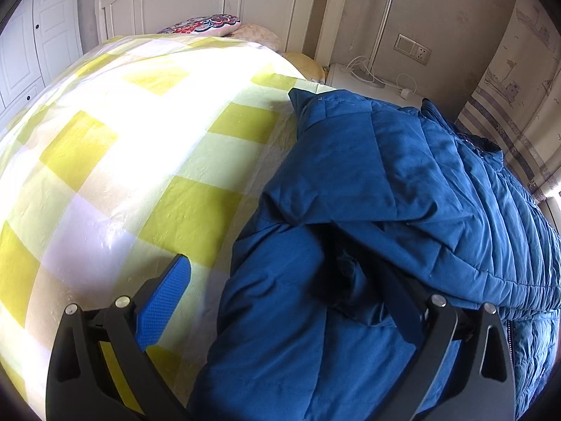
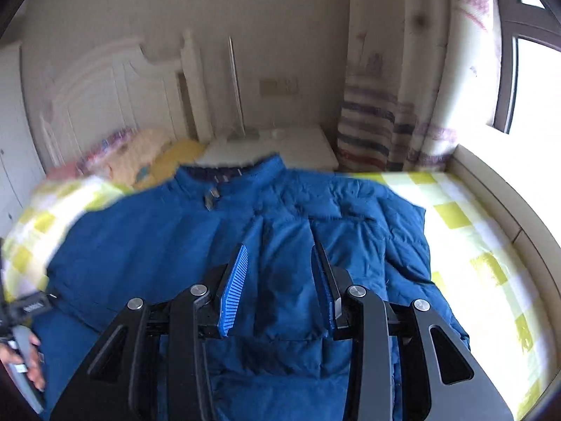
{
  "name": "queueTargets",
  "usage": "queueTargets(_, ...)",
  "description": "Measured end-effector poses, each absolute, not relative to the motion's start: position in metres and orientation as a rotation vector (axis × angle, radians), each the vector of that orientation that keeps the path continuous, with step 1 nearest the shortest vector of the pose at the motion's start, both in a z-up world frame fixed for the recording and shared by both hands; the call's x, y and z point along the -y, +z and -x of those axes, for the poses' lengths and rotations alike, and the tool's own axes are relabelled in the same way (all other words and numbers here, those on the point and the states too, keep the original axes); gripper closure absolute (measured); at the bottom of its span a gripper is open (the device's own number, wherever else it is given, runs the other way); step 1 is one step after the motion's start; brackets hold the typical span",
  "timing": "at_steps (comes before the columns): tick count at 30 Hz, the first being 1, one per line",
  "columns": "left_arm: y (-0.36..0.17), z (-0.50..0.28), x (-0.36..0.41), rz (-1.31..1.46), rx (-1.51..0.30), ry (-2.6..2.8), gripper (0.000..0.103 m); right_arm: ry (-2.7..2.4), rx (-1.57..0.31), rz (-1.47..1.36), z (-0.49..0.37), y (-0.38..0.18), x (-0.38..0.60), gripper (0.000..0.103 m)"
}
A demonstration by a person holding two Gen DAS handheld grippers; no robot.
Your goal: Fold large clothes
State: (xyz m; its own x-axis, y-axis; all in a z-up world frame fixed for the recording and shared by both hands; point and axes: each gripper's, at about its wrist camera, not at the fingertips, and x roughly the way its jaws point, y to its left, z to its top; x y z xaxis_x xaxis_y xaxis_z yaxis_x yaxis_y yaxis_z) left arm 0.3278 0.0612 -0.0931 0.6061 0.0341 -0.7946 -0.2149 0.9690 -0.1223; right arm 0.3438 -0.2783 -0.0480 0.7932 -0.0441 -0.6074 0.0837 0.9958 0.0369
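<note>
A blue quilted down jacket (image 1: 403, 189) lies on a bed with a yellow and white checked cover (image 1: 140, 133). Its sleeve is folded across the body. My left gripper (image 1: 270, 273) is open; its left finger hangs over the cover and its right finger is down in the jacket's folds. In the right wrist view the jacket (image 2: 175, 231) lies front up, collar toward the headboard. My right gripper (image 2: 280, 256) is open just above the jacket's middle, with nothing between the pads.
A white headboard (image 1: 217, 0) and pillows (image 1: 210, 24) stand at the bed's far end. A white nightstand (image 2: 280, 147) with a lamp pole and cables is beside it. A curtain (image 2: 403, 105) and window are at the right. The other hand and gripper (image 2: 21, 351) show at the left edge.
</note>
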Motion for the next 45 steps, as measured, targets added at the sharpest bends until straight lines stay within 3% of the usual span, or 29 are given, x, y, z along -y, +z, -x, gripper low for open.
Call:
queueTargets(2, -0.093, -0.328, -0.061, 0.214, -0.910, 0.145, 0.002, -0.106, -0.773, -0.029, -0.363, -0.079, 0.282, 0.067)
queueTargets(10, -0.082, -0.313, -0.068, 0.209, -0.897, 0.167, 0.003, -0.098, -0.752, -0.008, -0.359, -0.088, 0.284, 0.066)
queueTargets(12, -0.049, -0.286, -0.080, 0.247, -0.745, 0.311, 0.013, -0.098, -0.754, -0.008, -0.364, -0.088, 0.284, 0.066)
queueTargets(15, 0.020, -0.243, -0.088, 0.363, -0.415, 0.368, 0.009, -0.101, -0.755, -0.003, -0.366, -0.088, 0.283, 0.066)
queueTargets(17, 0.051, -0.246, -0.071, 0.299, -0.347, 0.288, 0.002, -0.101, -0.755, 0.003, -0.369, -0.088, 0.282, 0.065)
queueTargets(19, 0.070, -0.274, -0.036, 0.181, -0.386, 0.134, 0.002, -0.098, -0.755, 0.000, -0.369, -0.087, 0.280, 0.064)
queueTargets(23, 0.028, -0.355, 0.023, 0.005, -0.652, -0.016, 0.002, -0.082, -0.752, -0.025, -0.369, -0.088, 0.285, 0.064)
queueTargets(27, -0.066, -0.402, 0.046, -0.079, -0.890, 0.000, 0.002, -0.073, -0.750, -0.037, -0.369, -0.088, 0.287, 0.064)
queueTargets(36, -0.087, -0.400, 0.052, -0.149, -0.837, 0.013, 0.002, -0.037, -0.746, -0.047, -0.368, -0.086, 0.285, 0.050)
queueTargets(39, -0.086, -0.401, 0.050, -0.145, -0.840, 0.015, 0.002, -0.074, -0.709, -0.102, -0.361, -0.064, 0.279, 0.041)
queueTargets(41, -0.085, -0.401, 0.049, -0.149, -0.839, 0.019, 0.002, -0.027, -0.613, -0.086, -0.359, -0.036, 0.264, 0.024)
queueTargets(45, -0.086, -0.401, 0.050, -0.148, -0.839, 0.020, 0.002, 0.005, -0.595, 0.059, -0.393, -0.022, 0.224, 0.021)
